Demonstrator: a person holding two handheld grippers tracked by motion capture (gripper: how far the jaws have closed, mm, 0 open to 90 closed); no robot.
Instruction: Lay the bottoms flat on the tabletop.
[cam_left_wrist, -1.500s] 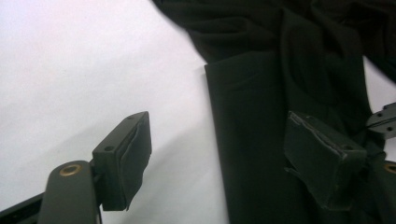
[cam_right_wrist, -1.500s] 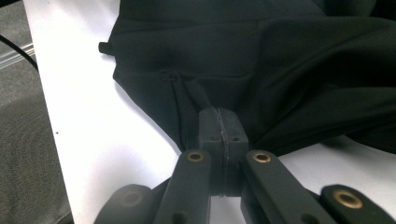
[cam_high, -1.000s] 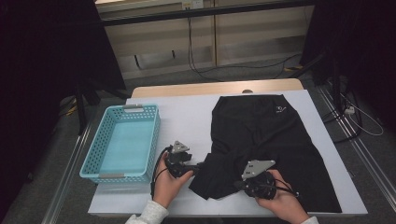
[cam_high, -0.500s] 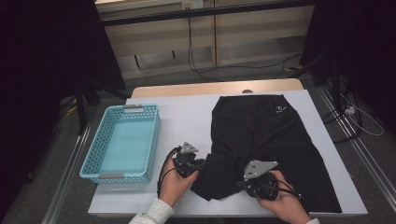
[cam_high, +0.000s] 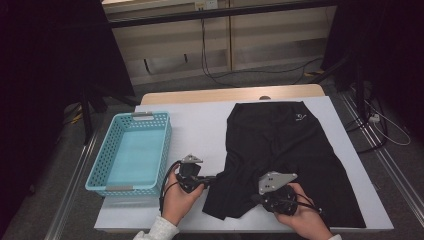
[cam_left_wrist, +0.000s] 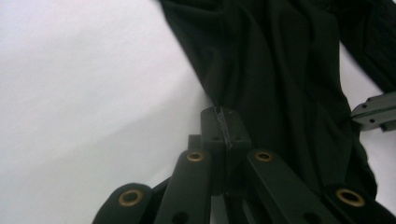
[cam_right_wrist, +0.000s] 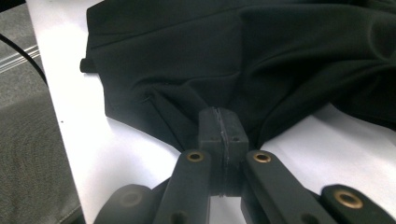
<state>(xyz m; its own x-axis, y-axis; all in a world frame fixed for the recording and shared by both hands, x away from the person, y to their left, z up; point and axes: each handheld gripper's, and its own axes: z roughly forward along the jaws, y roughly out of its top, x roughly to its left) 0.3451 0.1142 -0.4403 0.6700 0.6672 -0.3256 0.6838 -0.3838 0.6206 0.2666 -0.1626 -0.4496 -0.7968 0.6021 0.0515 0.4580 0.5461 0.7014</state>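
**Both tongs pinched on the black garment**

At the far left of the white surface (cam_high: 200, 130) sits my blue basket (cam_high: 131, 152), well apart from the cloth. Next come my left tongs (cam_high: 212, 178) — their jaws have just been closing, and now they are pressed together on the left edge of the black garment (cam_high: 285, 155), a tuft of cloth caught between the pads (cam_left_wrist: 215, 123). The garment lies spread across the right half of the surface, bunched toward me. My right tongs (cam_high: 256, 197) grip its near hem — pads (cam_right_wrist: 209, 122) clamped tight on a gathered fold.
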